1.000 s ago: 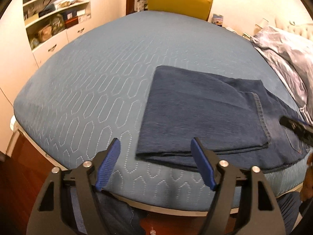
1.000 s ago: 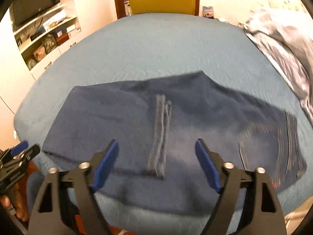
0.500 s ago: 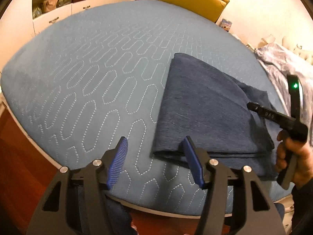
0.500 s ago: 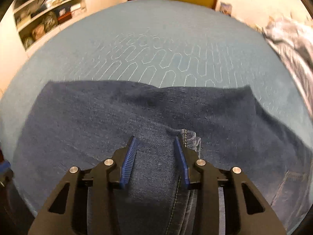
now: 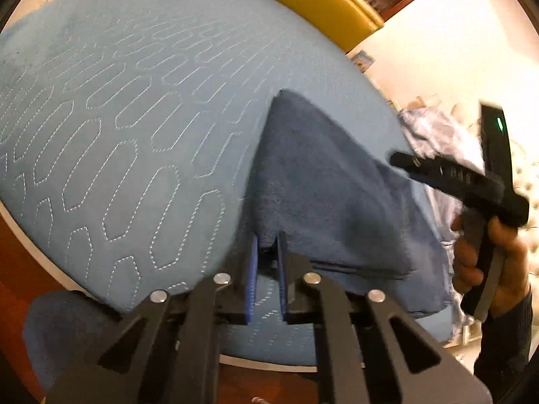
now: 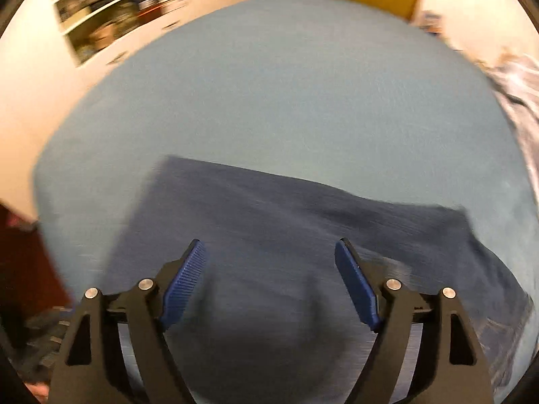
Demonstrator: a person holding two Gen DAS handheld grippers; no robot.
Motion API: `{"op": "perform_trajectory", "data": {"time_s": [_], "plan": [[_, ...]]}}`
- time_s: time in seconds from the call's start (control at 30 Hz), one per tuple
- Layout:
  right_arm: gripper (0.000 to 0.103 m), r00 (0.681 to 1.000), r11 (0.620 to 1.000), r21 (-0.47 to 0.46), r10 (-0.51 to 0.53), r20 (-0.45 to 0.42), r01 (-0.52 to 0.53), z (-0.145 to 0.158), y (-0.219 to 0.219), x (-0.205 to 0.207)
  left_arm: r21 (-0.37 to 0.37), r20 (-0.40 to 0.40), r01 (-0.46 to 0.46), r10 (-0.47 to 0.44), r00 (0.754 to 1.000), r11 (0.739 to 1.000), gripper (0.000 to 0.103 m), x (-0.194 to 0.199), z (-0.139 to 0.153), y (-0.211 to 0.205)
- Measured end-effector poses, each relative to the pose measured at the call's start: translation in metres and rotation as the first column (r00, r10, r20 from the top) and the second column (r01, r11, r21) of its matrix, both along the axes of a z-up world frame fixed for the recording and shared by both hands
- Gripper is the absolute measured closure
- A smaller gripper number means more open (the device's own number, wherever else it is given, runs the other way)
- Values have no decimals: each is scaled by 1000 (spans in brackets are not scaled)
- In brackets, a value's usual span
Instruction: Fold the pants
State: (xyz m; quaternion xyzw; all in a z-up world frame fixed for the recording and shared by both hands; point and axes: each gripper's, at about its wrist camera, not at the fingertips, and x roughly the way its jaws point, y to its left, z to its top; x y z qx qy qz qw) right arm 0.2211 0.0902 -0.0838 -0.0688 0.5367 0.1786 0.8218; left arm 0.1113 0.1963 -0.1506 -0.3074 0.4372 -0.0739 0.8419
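Observation:
Dark blue jeans (image 5: 320, 181) lie folded on the blue quilted bed (image 5: 118, 128). My left gripper (image 5: 267, 245) is shut on the near left corner of the folded jeans and holds it slightly raised off the bed. In the left wrist view the right gripper (image 5: 454, 175) is held by a hand above the jeans' right part. In the right wrist view the jeans (image 6: 286, 222) lie under my right gripper (image 6: 269, 252), which is open and empty above them. That view is blurred.
A yellow chair (image 5: 323, 3) stands behind the bed. A crumpled pale blue blanket (image 5: 434, 134) lies at the bed's right side. Shelves (image 6: 118, 13) stand at the far left. The bed's near edge and dark wooden floor (image 5: 20, 269) are below my left gripper.
My left gripper moved in and closed on the jeans' near left corner. My right gripper, nearly closed around a seam half a second ago, opened wide and pulled back above the jeans.

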Motion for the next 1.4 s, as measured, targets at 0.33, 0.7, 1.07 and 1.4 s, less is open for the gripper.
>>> {"op": "perform_trajectory", "data": {"time_s": [0.33,0.7,1.07,1.4], "plan": [[22,947,981,-88,141,-289,-173,-17,108,29,213,124,14,-41,991,977,95,-12,61,-48],[55,963,959,-213,136,-232,-186,-31,138,35,195,151,6,-36,988,981,98,-15,81,-61],[89,975,985,-104,119,-187,-140,4,96,34,137,133,-74,56,990,988,31,-16,77,-57],[93,974,992,104,91,-206,-71,34,30,39,463,159,-136,68,985,876,93,14,57,-155]]}}
